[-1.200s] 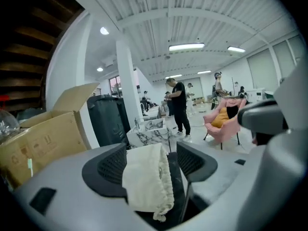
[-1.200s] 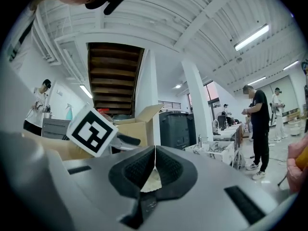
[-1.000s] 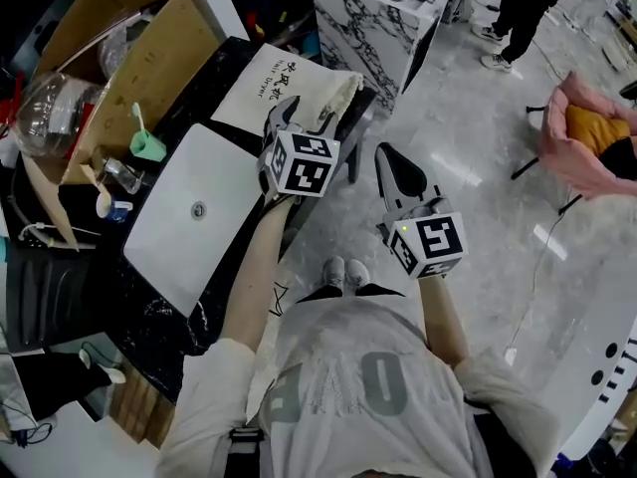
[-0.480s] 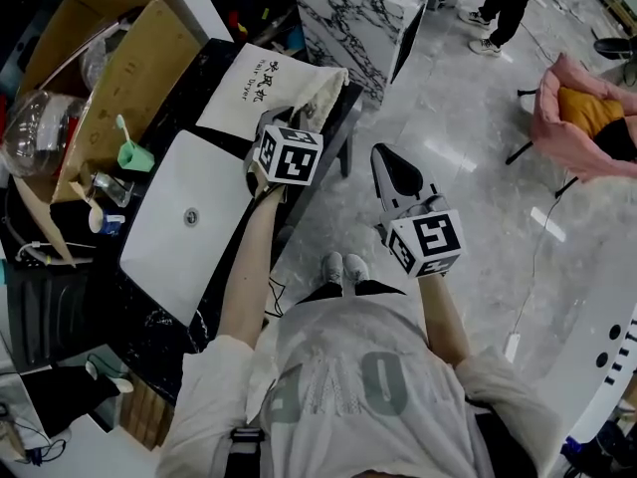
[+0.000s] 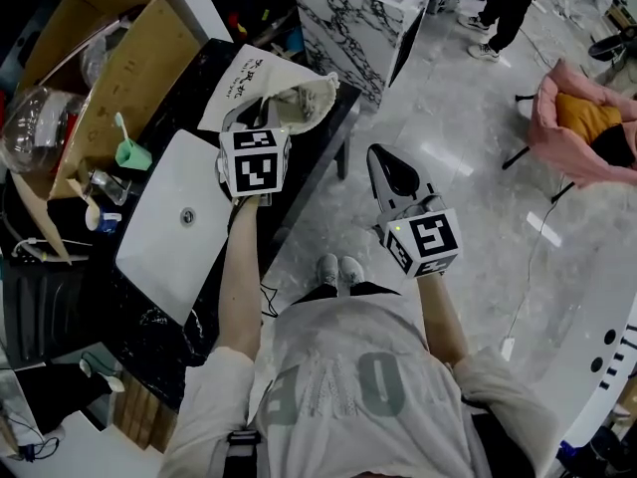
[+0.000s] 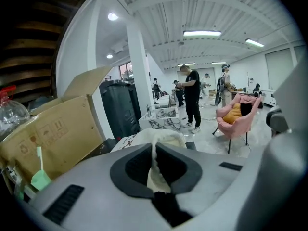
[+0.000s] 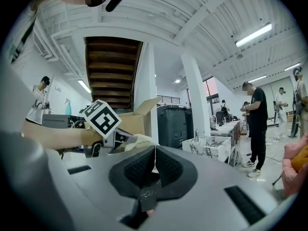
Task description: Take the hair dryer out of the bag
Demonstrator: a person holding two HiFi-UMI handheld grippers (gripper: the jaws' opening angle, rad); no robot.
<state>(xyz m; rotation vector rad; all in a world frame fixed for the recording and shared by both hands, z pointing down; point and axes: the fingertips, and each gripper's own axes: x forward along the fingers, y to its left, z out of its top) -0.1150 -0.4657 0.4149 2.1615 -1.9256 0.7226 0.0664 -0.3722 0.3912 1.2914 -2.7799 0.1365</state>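
Head view: cream bag (image 5: 267,80) lies on black table (image 5: 199,90). Left gripper (image 5: 257,119) at bag mouth. Right gripper (image 5: 380,159) well right of bag, off table, over floor. White sink (image 5: 174,229) just beside bag on near side. Hair dryer not visible; cannot tell if in bag.

Left gripper view: jaws have just been closing, now pinching fold of bag (image 6: 166,137) cloth at rim; cloth runs up between pads.

Right gripper view: jaws pressed together, nothing between. Bag (image 7: 140,139) ahead-left, left gripper (image 7: 115,137) at it.
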